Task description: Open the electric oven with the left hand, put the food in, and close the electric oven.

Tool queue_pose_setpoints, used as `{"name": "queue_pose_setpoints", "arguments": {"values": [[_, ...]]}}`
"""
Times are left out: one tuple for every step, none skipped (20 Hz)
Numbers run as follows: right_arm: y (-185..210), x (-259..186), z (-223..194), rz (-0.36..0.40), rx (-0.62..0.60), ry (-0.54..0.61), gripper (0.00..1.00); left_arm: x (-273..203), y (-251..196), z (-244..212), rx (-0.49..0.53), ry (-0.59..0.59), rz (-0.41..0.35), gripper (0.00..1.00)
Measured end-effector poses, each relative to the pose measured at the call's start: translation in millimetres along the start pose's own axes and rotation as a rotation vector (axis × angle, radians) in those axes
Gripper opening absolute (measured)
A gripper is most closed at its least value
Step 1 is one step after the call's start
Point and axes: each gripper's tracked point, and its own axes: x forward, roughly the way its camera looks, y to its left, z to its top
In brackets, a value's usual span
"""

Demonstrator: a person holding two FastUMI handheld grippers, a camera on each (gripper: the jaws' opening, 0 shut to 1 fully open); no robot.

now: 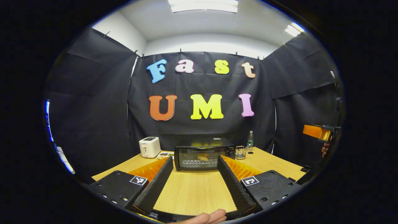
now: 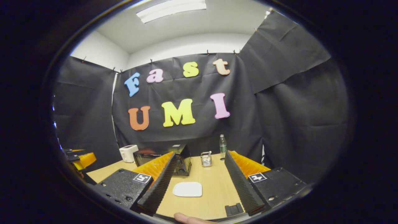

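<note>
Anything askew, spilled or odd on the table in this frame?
Nothing stands out. The electric oven stands square with its door shut, food visible inside; the toaster and water bottle are upright, and the white plate lies flat and bare.

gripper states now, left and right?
Left gripper: open, holding nothing, pointed at the oven.
Right gripper: open, holding nothing, above the table.

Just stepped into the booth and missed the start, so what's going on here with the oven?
A person holds a gripper in each hand over a wooden table. The left gripper is open and aimed at the electric oven, whose door is shut, with something pale orange visible through the glass. The right gripper is open too and holds nothing; an empty white plate lies on the table below it. A white toaster, a small wire basket and a water bottle stand near the oven.
</note>
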Motion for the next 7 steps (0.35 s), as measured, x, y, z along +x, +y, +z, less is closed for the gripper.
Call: {"name": "queue_pose_setpoints", "arguments": {"values": [[0.4,0.3,0.8,0.001,-0.001,-0.003,0.99,-0.3,1.1,1.5,-0.004,-0.002,0.003,0.94],[0.3,-0.5,0.1,0.002,-0.001,-0.002,0.99,0.0,2.6,1.8,-0.006,-0.004,0.004,0.94],[0.2,-0.4,0.1,0.004,0.0,-0.001,0.99,0.9,2.5,0.6,-0.006,-0.001,0.003,0.94],[0.9,0.7,0.5,0.004,0.001,-0.001,0.99,0.9,-0.1,-0.8,-0.004,0.003,-0.003,0.94],[0.8,1.7,0.0,0.004,0.001,0.002,0.99,0.7,-2.1,-2.4,-0.004,0.009,-0.01,0.94],[-0.1,2.5,-2.5,0.004,0.0,0.007,0.99,1.1,-3.5,-3.4,-0.005,0.011,-0.015,0.94],[-0.3,2.9,-3.1,0.004,0.001,0.01,0.99,2.2,-5.5,-4.7,-0.005,0.013,-0.023,0.82]]}}
